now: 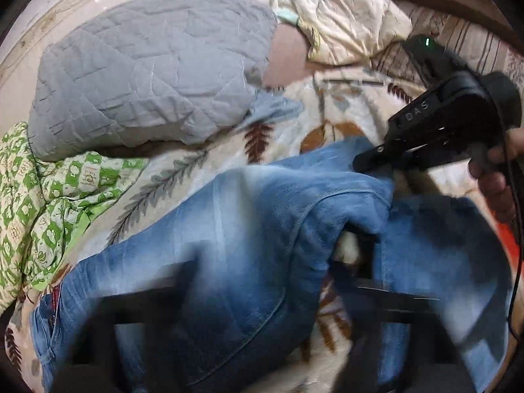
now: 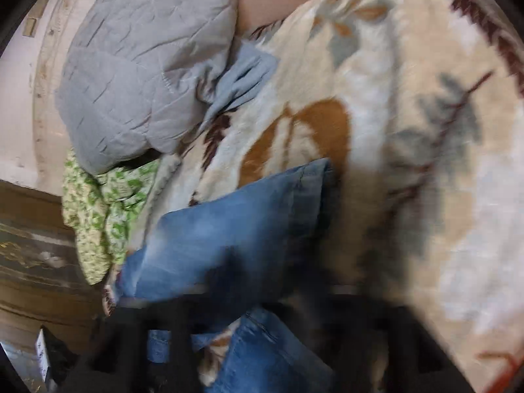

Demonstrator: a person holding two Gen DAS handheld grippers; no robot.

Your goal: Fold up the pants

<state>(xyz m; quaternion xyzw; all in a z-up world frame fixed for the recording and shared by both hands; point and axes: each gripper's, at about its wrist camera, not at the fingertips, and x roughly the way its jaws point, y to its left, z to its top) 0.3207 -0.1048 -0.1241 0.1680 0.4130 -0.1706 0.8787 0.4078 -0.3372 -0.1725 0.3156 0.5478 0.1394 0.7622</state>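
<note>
**A:** Item one, nearest the lens?

**B:** Left tongs (image 1: pixel 262 298) – dark, smeared by blur along the bottom of the left wrist view, low over denim. I cannot tell how far apart the jaws stand, nor whether they hold anything.

**A:** Item two.

**B:** Pants (image 1: pixel 249 229) – blue jeans, faded down the thigh, lying rumpled on the bed with the waistband at lower left and one leg doubled over itself. They lie on a leaf-patterned blanket (image 1: pixel 294 124) (cream, with brown and grey fronds).

**A:** The other tool?

**B:** Right tongs (image 1: pixel 362 163), black, gripped by a hand (image 1: pixel 494 177) at the right edge. Jaws drawn together, tips right at the edge of the raised denim fold; whether cloth is pinched between them I cannot tell.

**A:** Further back?

**B:** Green-checked cloth (image 1: pixel 49 203), bunched at the left, beside the jeans. Behind it a grey quilt (image 1: pixel 147 72), heaped, with a small light-blue cloth (image 1: pixel 275 108) at its right corner. Farthest, a cream quilted cover (image 1: pixel 344 23), crumpled near the top of the bed.
</note>
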